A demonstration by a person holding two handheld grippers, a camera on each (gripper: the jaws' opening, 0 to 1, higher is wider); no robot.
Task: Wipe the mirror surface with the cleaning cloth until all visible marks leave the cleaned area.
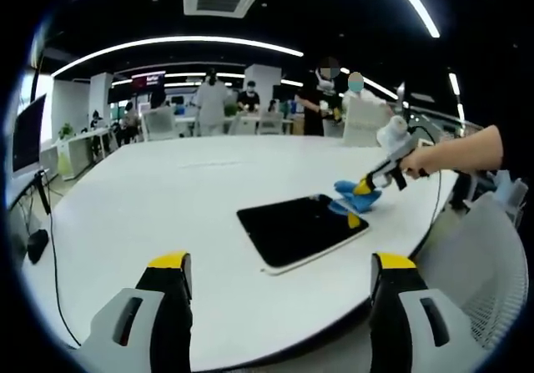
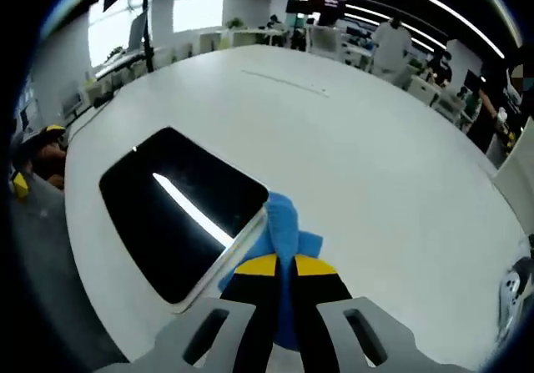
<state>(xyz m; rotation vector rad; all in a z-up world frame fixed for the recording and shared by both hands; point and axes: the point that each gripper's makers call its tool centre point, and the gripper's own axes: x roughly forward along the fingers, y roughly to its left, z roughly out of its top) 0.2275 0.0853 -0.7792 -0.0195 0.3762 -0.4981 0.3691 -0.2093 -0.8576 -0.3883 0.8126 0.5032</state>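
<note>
A dark rectangular mirror (image 1: pixel 300 229) with a pale rim lies flat on the white table (image 1: pixel 167 198). In the left gripper view my left gripper (image 1: pixel 279 264) stands open, well short of the mirror, nothing between its yellow-tipped fingers. The right gripper (image 1: pixel 360 191), held by a person's hand, is at the mirror's far right corner, shut on the blue cleaning cloth (image 1: pixel 352 199). In the right gripper view the right gripper (image 2: pixel 278 264) pinches the blue cloth (image 2: pixel 285 223), which rests against the edge of the mirror (image 2: pixel 179 210). A bright light reflects as a streak in the glass.
A mesh chair (image 1: pixel 488 256) stands at the table's right edge. A cable (image 1: pixel 54 256) hangs off the left side near a monitor (image 1: pixel 27 131). Several people (image 1: pixel 210 102) and desks are far behind the table. The other gripper's yellow tip (image 2: pixel 18 185) peeks in at the left.
</note>
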